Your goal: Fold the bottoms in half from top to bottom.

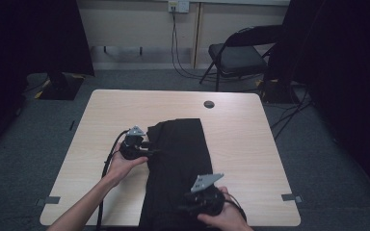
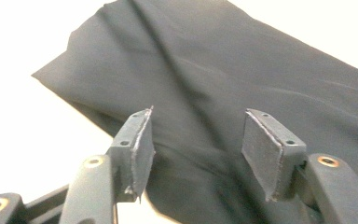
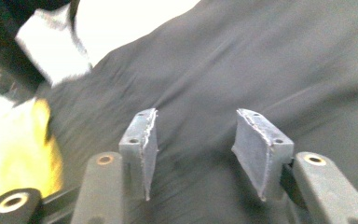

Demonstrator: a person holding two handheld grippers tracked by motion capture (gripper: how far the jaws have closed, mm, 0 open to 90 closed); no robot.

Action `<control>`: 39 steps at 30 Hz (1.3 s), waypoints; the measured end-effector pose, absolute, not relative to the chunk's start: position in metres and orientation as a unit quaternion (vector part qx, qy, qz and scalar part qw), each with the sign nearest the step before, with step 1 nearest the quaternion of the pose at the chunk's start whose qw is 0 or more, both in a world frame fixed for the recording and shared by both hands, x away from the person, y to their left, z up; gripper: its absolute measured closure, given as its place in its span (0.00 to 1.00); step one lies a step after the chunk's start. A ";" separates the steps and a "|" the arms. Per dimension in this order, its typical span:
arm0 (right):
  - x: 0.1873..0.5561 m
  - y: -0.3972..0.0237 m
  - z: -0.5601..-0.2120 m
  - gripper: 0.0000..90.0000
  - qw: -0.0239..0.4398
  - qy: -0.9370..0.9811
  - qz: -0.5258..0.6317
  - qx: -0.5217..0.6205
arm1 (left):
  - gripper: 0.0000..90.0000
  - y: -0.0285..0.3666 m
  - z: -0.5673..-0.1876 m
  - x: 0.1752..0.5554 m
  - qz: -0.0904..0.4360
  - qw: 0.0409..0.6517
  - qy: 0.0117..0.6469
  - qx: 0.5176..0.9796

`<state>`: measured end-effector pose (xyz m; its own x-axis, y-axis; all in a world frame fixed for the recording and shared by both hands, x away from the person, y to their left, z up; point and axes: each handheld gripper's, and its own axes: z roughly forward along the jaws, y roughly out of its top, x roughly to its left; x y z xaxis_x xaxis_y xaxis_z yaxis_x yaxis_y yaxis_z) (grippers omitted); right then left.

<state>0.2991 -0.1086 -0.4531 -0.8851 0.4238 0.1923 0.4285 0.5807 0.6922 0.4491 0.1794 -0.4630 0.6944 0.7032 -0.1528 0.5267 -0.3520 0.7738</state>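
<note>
A black cloth [image 1: 178, 154] lies folded in a long strip down the middle of the light wooden table [image 1: 241, 134], reaching the near edge. My left gripper [image 1: 154, 147] is at the strip's left edge, pointing right. In the left gripper view its jaws [image 2: 196, 149] stand open above the dark fabric [image 2: 223, 70], with nothing between the pads. My right gripper [image 1: 185, 204] is over the near end of the cloth, pointing left. Its jaws [image 3: 193, 149] are open over the blurred fabric [image 3: 261, 60] and grip nothing.
A round cable hole [image 1: 209, 104] sits near the table's far edge. A black folding chair [image 1: 236, 55] stands beyond the table on the right. Dark curtains hang at both sides. Tape marks [image 1: 291, 197] sit at the table's near corners.
</note>
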 end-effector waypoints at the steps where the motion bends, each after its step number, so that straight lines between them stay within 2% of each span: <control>1: 0.310 -0.112 -0.447 0.51 -0.006 -0.881 -0.403 -0.249 | 0.47 0.183 -0.463 0.457 0.097 0.423 0.388 0.813; 4: 0.360 -0.122 -0.435 0.46 -0.061 -0.857 -0.420 -0.294 | 0.41 0.187 -0.467 0.478 0.103 0.412 0.413 0.806; 7: 0.413 -0.132 -0.439 0.41 -0.101 -0.835 -0.415 -0.348 | 0.38 0.190 -0.466 0.497 0.120 0.410 0.426 0.797; 11: 0.489 -0.140 -0.459 0.30 -0.110 -0.810 -0.387 -0.428 | 0.33 0.189 -0.475 0.523 0.106 0.407 0.442 0.792; 16: 0.529 -0.137 -0.481 0.27 -0.116 -0.807 -0.344 -0.465 | 0.32 0.178 -0.485 0.533 0.096 0.402 0.436 0.800; 18: 0.537 -0.132 -0.487 0.24 -0.131 -0.813 -0.323 -0.467 | 0.32 0.173 -0.491 0.535 0.094 0.396 0.435 0.803; 22: 0.543 -0.124 -0.487 0.28 -0.139 -0.811 -0.318 -0.471 | 0.32 0.168 -0.492 0.535 0.114 0.385 0.434 0.806; 25: 0.534 -0.117 -0.487 0.37 -0.163 -0.828 -0.301 -0.445 | 0.32 0.164 -0.492 0.530 0.135 0.363 0.417 0.822; 28: 0.517 -0.121 -0.490 0.36 -0.167 -0.823 -0.317 -0.441 | 0.39 0.162 -0.494 0.518 0.154 0.362 0.396 0.830; 31: 0.503 -0.124 -0.490 0.36 -0.163 -0.828 -0.318 -0.432 | 0.40 0.165 -0.497 0.504 0.154 0.379 0.385 0.828; 35: 0.489 -0.123 -0.487 0.36 -0.148 -0.844 -0.310 -0.412 | 0.40 0.168 -0.493 0.493 0.139 0.361 0.373 0.843; 39: 0.504 -0.126 -0.484 0.30 -0.133 -0.831 -0.329 -0.429 | 0.38 0.173 -0.495 0.499 0.131 0.376 0.390 0.830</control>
